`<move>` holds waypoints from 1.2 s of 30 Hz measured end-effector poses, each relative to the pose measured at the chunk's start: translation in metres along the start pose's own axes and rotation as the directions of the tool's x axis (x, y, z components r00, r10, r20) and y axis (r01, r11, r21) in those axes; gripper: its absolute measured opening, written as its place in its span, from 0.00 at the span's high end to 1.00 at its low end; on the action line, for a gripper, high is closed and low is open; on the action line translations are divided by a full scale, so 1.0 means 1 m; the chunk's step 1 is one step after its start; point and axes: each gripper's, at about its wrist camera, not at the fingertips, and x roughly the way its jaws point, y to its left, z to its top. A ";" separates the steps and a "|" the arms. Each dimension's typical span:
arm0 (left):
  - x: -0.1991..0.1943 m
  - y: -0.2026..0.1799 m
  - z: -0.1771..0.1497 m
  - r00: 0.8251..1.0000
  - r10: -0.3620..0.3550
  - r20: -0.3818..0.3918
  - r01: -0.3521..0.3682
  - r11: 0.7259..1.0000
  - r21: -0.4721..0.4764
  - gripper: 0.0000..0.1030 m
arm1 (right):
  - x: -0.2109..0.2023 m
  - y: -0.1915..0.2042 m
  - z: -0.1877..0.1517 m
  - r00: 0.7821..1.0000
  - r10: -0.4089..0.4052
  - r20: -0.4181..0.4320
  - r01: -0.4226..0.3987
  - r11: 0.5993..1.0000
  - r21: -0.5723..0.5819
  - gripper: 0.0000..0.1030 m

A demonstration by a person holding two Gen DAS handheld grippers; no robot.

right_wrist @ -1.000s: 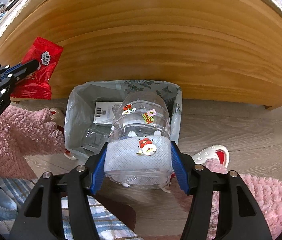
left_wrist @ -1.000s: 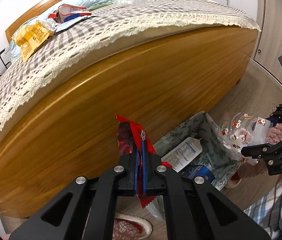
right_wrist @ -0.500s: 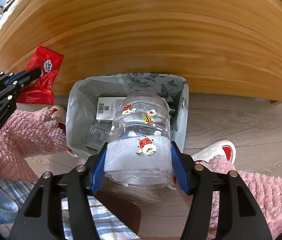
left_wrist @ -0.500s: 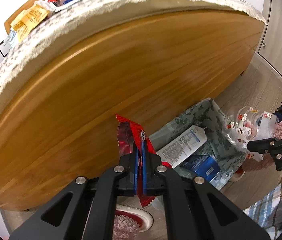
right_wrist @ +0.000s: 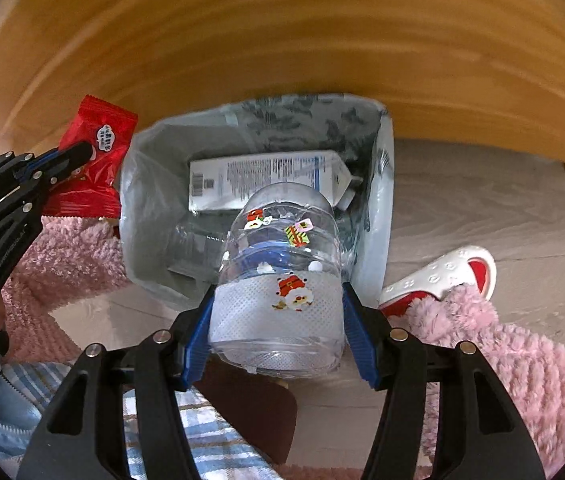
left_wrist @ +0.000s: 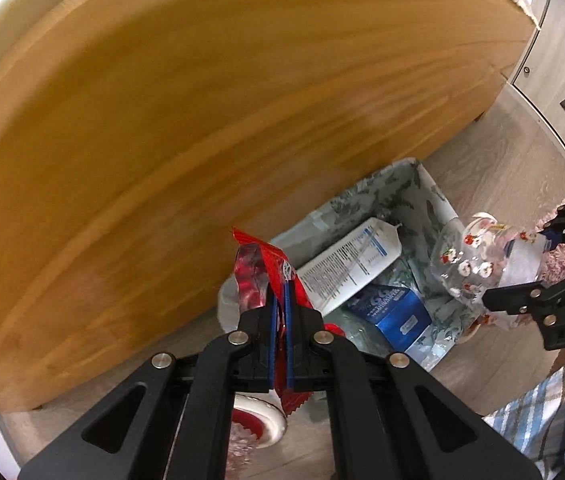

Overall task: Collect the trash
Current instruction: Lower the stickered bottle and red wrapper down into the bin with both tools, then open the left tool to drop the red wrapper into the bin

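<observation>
Altogether one red wrapper [left_wrist: 280, 276], one clear bottle [right_wrist: 282, 280], one lined bin [right_wrist: 382, 184], one carton [right_wrist: 258, 180].

The red snack wrapper [left_wrist: 278, 280] is shiny and crinkled, with a small white picture on its front. It stands up on its edge, pinched tight, just above the near left corner of the trash bin [right_wrist: 382, 208]. The clear plastic bottle [right_wrist: 282, 280] is wide and round, with little Christmas stickers and a white band around it. It is squeezed at its sides and tips down toward the bin, over the near edge. The bin is lined with a bag [left_wrist: 414, 196] that has a gray leaf print. It sits on the floor against the wooden bed side. Inside lie a white carton [right_wrist: 258, 180] and a blue pack [left_wrist: 390, 312].
</observation>
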 end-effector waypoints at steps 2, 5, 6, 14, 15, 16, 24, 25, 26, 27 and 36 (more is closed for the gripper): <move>0.013 -0.002 0.001 0.999 -0.020 -0.031 0.019 1.000 -0.009 0.99 | 0.010 0.001 0.004 0.999 -0.012 -0.033 0.012 1.000 -0.007 0.44; 0.031 -0.005 0.001 0.995 -0.061 -0.073 0.059 0.998 -0.020 0.99 | 0.027 0.002 0.012 0.995 -0.058 -0.080 0.056 0.998 -0.025 0.44; 0.035 -0.005 0.001 0.994 -0.070 -0.081 0.069 0.997 -0.022 0.99 | 0.034 0.002 0.014 0.993 -0.072 -0.095 0.070 0.997 -0.027 0.44; 0.066 -0.008 -0.004 0.988 -0.088 -0.128 0.086 0.996 -0.017 0.99 | 0.067 0.001 0.022 0.977 -0.130 -0.171 0.123 0.991 -0.050 0.44; 0.071 -0.009 -0.005 0.985 -0.097 -0.140 0.096 0.995 -0.016 0.99 | 0.070 0.000 0.023 0.975 -0.133 -0.178 0.126 0.991 -0.052 0.44; 0.073 -0.011 -0.006 0.985 -0.096 -0.146 0.095 0.995 -0.010 0.99 | 0.072 -0.001 0.023 0.973 -0.136 -0.186 0.129 0.990 -0.052 0.44; 0.096 -0.025 -0.008 0.979 -0.063 -0.192 0.073 0.996 0.050 0.99 | 0.086 -0.009 0.025 0.963 -0.147 -0.227 0.144 0.989 -0.031 0.44; 0.098 -0.026 -0.008 0.979 -0.063 -0.194 0.074 0.996 0.051 0.99 | 0.088 -0.010 0.025 0.962 -0.141 -0.234 0.138 0.990 -0.028 0.44; 0.099 -0.027 -0.008 0.978 -0.065 -0.196 0.076 0.996 0.052 0.99 | 0.089 -0.010 0.025 0.961 -0.142 -0.238 0.139 0.990 -0.031 0.44; 0.100 -0.028 -0.007 0.978 -0.067 -0.199 0.079 0.995 0.053 0.99 | 0.091 -0.010 0.026 0.959 -0.144 -0.243 0.139 0.990 -0.036 0.44; 0.114 -0.026 -0.011 0.969 -0.047 -0.241 0.065 0.996 0.065 0.99 | 0.109 -0.017 0.031 0.943 -0.119 -0.312 0.125 0.992 0.001 0.44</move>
